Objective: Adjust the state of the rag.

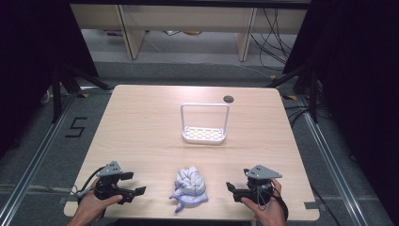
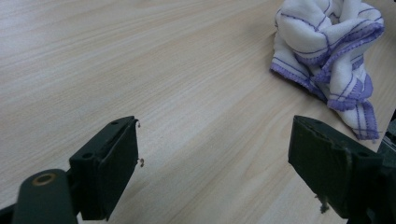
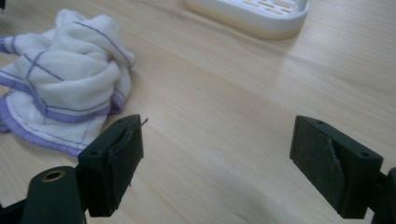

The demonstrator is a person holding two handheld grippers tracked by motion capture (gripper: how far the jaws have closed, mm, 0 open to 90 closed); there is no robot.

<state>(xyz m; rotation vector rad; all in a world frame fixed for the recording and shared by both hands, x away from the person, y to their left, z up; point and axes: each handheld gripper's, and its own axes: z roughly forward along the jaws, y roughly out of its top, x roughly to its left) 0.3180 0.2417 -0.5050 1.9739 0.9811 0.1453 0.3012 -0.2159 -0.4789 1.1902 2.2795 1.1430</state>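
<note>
A crumpled white cloth with purple stripes (image 1: 190,187) lies near the table's front edge, midway between my two grippers. The left gripper (image 1: 133,183) rests low at the front left, held by a hand, its jaws wide apart with bare wood between them; the cloth (image 2: 329,51) lies ahead to its upper right. The right gripper (image 1: 230,188) sits at the front right, also open and empty, with the cloth (image 3: 60,102) ahead on its left. A white rack with a tall hoop handle (image 1: 204,134) stands at the table's middle, and its base (image 3: 252,14) shows at the top of the right gripper view.
The light wooden table (image 1: 141,122) has a dark round grommet (image 1: 228,99) near its far edge. Beyond the table stand pale shelf legs and loose cables on the floor. A floor marking "5" lies left of the table.
</note>
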